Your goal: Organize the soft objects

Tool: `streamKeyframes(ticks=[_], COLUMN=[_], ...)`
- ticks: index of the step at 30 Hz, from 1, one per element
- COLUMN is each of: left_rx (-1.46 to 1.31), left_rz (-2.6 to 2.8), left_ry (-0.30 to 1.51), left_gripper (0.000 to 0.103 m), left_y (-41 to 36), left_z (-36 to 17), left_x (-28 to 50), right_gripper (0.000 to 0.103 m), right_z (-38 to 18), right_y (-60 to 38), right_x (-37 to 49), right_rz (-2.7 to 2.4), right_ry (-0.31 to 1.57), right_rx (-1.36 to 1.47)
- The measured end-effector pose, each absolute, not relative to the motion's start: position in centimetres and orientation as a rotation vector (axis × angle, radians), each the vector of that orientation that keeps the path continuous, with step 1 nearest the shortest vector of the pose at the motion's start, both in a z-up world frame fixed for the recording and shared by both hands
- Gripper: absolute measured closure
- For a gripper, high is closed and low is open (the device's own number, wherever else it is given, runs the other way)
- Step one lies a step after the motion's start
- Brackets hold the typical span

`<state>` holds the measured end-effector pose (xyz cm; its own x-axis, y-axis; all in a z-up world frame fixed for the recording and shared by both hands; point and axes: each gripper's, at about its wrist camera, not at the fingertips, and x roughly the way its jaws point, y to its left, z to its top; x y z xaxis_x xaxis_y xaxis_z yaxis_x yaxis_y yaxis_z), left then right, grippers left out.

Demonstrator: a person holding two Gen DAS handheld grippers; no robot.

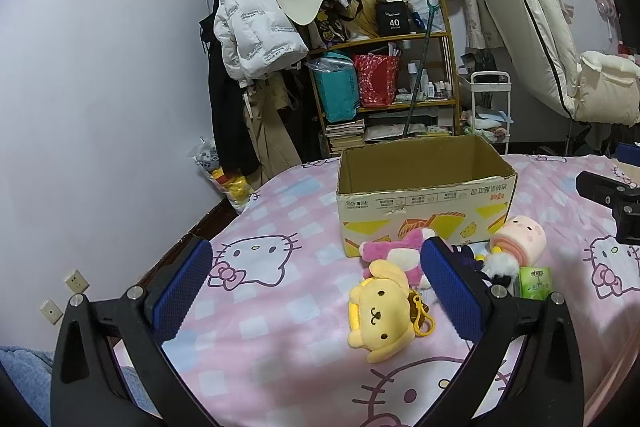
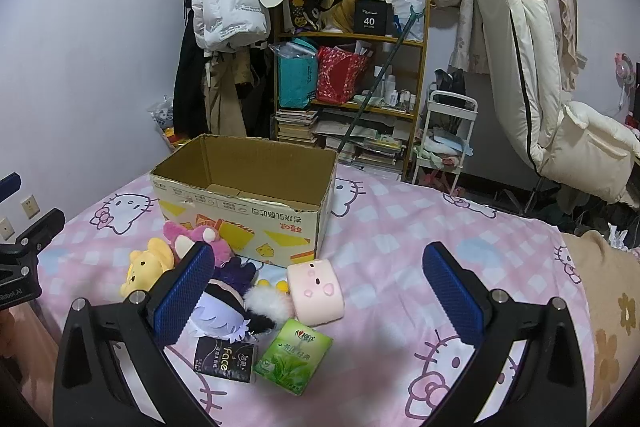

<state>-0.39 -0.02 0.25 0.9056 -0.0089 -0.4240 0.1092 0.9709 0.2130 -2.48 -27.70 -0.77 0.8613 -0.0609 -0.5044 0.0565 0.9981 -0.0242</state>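
Observation:
An open cardboard box [image 1: 424, 203] stands on the pink Hello Kitty bedspread [image 1: 280, 307]; it also shows in the right wrist view [image 2: 244, 215]. In front of it lie a yellow dog plush [image 1: 380, 315] [image 2: 146, 269], a pink plush [image 1: 394, 251] [image 2: 200, 237], a pink cylinder plush [image 1: 520, 237] [image 2: 316, 289], a dark-haired doll [image 2: 224, 307], a green tissue pack [image 1: 534, 281] [image 2: 294, 355] and a black tissue pack [image 2: 225, 357]. My left gripper [image 1: 316, 295] is open and empty above the bed, left of the yellow plush. My right gripper [image 2: 318, 297] is open and empty over the toys.
A cluttered wooden shelf [image 1: 384, 83] and hanging coats [image 1: 248, 27] stand behind the bed. A white rolling cart [image 2: 444, 143] and a cream recliner [image 2: 560, 107] are at the right. The wall [image 1: 100, 87] is on the left.

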Motion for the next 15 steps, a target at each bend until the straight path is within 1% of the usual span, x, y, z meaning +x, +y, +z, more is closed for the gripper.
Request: streamKeyframes(ticks=[15], left_rx=[0.243], left_rz=[-0.061], left_ry=[0.432], left_gripper=[0.001], left_y=[-0.18], left_z=[0.12], left_x=[-0.43], right_gripper=[0.0], right_z=[-0.69], right_y=[-27.55], right_x=[-2.51], right_rz=[-0.062], right_ry=[0.528], right_rx=[-0.012])
